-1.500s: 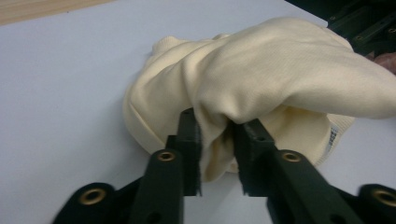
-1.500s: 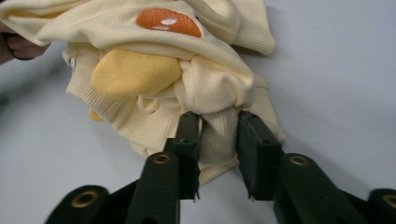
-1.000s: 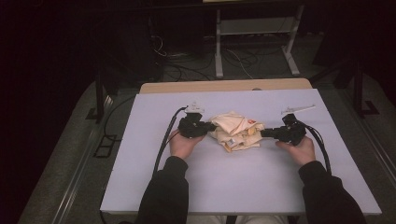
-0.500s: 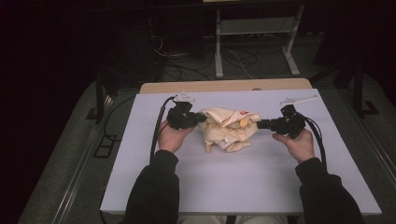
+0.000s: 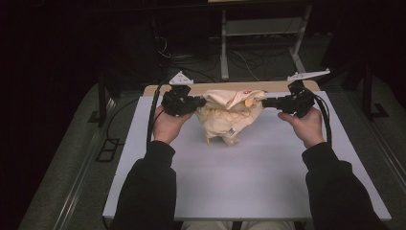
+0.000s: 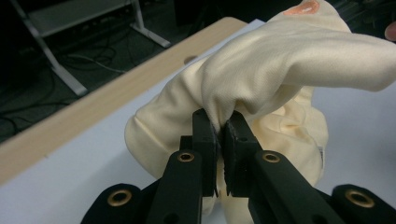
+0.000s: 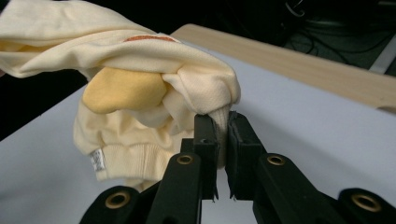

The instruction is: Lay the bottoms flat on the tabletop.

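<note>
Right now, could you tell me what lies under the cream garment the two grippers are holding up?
Under the cream garment lies the pale table top, bare around it. Its lower folds hang to the surface near the middle, hiding the spot directly beneath; whether they touch is unclear.

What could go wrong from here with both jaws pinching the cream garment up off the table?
1. The left gripper holds only a thin fold of the cream garment; a harder pull could slip it free.
2. The right gripper bites just a small ribbed edge, so that side could drop too.
3. The garment hangs bunched, its lower part near the white table; spreading it now may drag or twist it rather than open it flat.
</note>
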`<state>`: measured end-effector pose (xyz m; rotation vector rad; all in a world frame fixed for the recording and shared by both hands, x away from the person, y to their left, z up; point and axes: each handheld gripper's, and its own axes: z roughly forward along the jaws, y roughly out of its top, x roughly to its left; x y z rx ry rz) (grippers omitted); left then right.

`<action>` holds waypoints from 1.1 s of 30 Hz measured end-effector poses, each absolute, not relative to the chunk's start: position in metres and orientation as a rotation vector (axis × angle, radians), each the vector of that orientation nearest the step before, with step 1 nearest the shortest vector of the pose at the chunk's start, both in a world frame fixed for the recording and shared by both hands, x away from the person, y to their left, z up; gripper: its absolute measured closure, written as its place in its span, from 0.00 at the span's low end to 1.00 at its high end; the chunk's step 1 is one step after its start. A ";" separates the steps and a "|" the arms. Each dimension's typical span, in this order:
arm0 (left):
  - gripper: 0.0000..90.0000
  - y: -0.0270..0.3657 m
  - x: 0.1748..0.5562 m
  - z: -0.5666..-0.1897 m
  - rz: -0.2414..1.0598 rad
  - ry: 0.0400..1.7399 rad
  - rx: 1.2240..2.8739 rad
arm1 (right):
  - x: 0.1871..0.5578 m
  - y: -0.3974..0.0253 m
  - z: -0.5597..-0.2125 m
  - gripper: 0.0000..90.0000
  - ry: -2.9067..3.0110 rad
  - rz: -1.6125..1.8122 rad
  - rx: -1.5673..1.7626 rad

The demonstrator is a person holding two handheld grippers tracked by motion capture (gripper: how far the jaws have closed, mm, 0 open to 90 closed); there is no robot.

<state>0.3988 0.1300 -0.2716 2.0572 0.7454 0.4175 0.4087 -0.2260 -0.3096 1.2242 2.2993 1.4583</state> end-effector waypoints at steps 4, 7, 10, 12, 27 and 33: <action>0.93 0.124 0.398 -0.254 0.454 0.716 2.073 | 0.411 -0.228 -0.293 0.92 2.274 1.452 1.211; 0.93 0.119 0.399 -0.241 0.476 0.689 2.075 | 0.411 -0.234 -0.276 0.92 2.242 1.454 1.201; 0.93 0.114 0.398 -0.240 0.454 0.682 2.050 | 0.410 -0.239 -0.270 0.92 2.229 1.455 1.200; 0.93 0.113 0.397 -0.244 0.444 0.683 2.044 | 0.410 -0.241 -0.270 0.92 2.227 1.450 1.204; 0.93 0.093 0.394 -0.293 0.322 0.680 2.061 | 0.412 -0.256 -0.312 0.92 2.265 1.352 1.302; 0.92 0.085 0.391 -0.306 0.292 0.675 2.072 | 0.415 -0.259 -0.330 0.92 2.267 1.336 1.346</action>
